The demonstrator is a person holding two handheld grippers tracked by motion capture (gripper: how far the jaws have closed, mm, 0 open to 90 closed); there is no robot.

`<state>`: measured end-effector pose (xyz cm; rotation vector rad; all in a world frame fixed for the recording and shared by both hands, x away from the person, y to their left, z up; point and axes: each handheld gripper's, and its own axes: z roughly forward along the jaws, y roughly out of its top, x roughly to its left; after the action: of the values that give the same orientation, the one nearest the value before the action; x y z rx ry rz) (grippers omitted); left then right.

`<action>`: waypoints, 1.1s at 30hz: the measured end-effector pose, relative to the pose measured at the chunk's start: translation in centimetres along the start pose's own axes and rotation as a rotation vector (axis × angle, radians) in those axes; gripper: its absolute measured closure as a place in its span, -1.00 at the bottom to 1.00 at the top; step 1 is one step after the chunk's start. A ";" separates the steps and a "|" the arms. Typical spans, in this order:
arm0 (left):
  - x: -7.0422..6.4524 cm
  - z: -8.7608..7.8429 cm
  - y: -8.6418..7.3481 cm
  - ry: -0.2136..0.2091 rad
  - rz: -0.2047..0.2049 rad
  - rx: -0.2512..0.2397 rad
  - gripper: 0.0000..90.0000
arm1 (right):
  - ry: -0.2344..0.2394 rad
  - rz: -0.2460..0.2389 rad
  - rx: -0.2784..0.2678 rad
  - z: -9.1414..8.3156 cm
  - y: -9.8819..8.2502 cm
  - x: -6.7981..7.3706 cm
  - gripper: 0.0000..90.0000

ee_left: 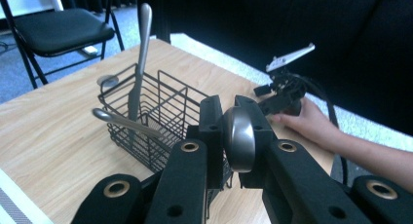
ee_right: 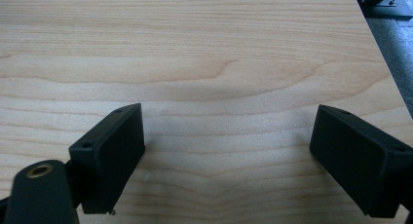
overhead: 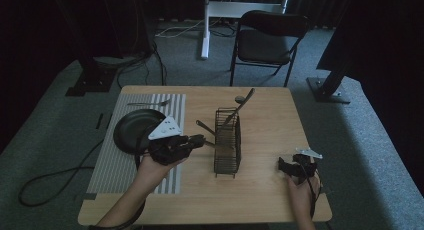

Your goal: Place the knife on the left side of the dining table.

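Wooden table (ee_right: 204, 48) lies under the wide-apart right gripper (ee_right: 226, 160); the left gripper (ee_left: 237, 136) clamps a spoon (ee_left: 238, 139).

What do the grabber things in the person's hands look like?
Each is chunky and black. The left gripper and the right gripper both carry a pale grey three-cornered plate with dots on top, and a black cable trails from each. The flat block fingers have brass-ringed holes. The forearms are bare, no sleeves.
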<state>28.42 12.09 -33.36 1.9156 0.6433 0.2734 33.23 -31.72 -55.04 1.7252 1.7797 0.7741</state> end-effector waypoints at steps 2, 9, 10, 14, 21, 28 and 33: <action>0.1 -0.7 0.1 0.010 -0.004 -0.012 0.86 | 0.000 0.000 0.000 0.0 0.0 0.0 -0.74; 0.5 -3.3 0.1 0.051 -0.004 -0.043 0.86 | 0.000 0.000 0.000 0.0 0.0 0.0 -0.74; 0.5 -3.3 0.1 0.051 -0.004 -0.043 0.86 | 0.000 0.000 0.000 0.0 0.0 0.0 -0.74; 1.1 -5.4 -0.3 0.071 -0.023 -0.057 0.86 | 0.000 0.000 0.000 0.0 0.0 0.0 -0.74; 1.4 -7.1 -0.9 0.103 -0.031 -0.070 0.86 | 0.000 0.000 0.000 0.0 0.0 0.0 -0.74; 2.2 -8.4 -2.2 0.127 -0.059 -0.063 0.86 | 0.000 0.000 0.000 0.0 0.0 0.0 -0.74; 3.2 -9.0 -3.7 0.153 -0.094 -0.045 0.86 | 0.000 0.000 0.000 0.0 0.0 0.0 -0.74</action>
<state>25.72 21.91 -33.18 1.8271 0.8201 0.3744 33.23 -31.73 -55.04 1.7250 1.7803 0.7743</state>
